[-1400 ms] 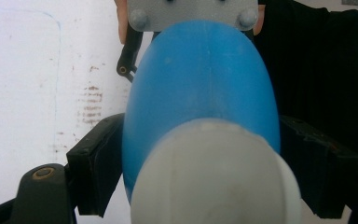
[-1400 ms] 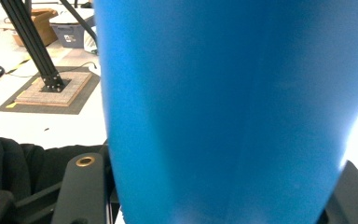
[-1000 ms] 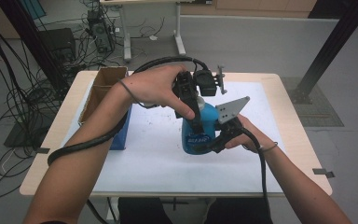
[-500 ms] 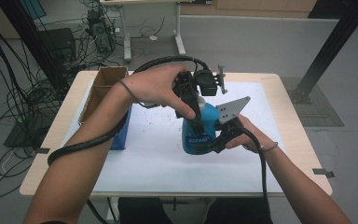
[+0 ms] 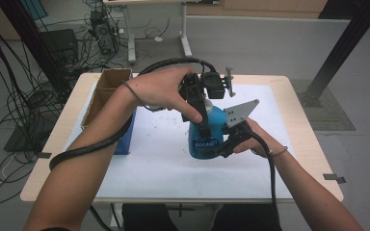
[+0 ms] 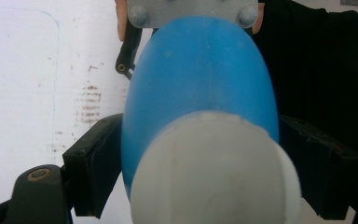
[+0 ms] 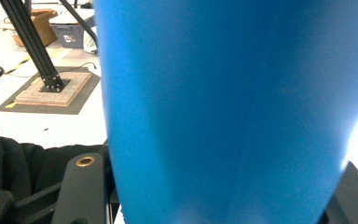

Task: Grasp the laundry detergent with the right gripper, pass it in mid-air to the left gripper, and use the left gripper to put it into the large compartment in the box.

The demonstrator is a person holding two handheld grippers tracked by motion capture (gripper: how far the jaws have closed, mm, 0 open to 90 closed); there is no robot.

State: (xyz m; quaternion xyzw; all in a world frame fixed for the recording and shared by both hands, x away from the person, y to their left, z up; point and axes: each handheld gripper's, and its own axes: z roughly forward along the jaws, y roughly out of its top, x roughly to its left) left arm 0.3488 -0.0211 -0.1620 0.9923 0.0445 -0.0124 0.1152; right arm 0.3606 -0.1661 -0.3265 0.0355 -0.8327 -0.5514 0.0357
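The blue bottle [image 5: 206, 137] stood upright near the middle of the surface [image 5: 289, 159], on a white sheet, with both grippers on it. The right gripper [image 5: 224, 144] was clamped around the bottle's lower body from the person's side; in the right gripper view the blue wall [image 7: 233, 112] sat tight between its two black jaws. The left gripper [image 5: 200, 113] came down from above, and in the left gripper view its jaws pressed either side of the bottle just under the white cap [image 6: 214, 172] — closed on the neck, as far as could be judged.

The step looked like loosening or steadying the cap. To do it well, the lower hold had to keep the body from spinning while the upper gripper turned squarely about the bottle's axis — a tilted pull could tip the bottle.

A cardboard box [image 5: 107, 94] sat at the surface's left edge with a blue box [image 5: 125, 139] beside it. Cables [image 5: 14, 91] lay across the grey floor, and another desk stood behind.
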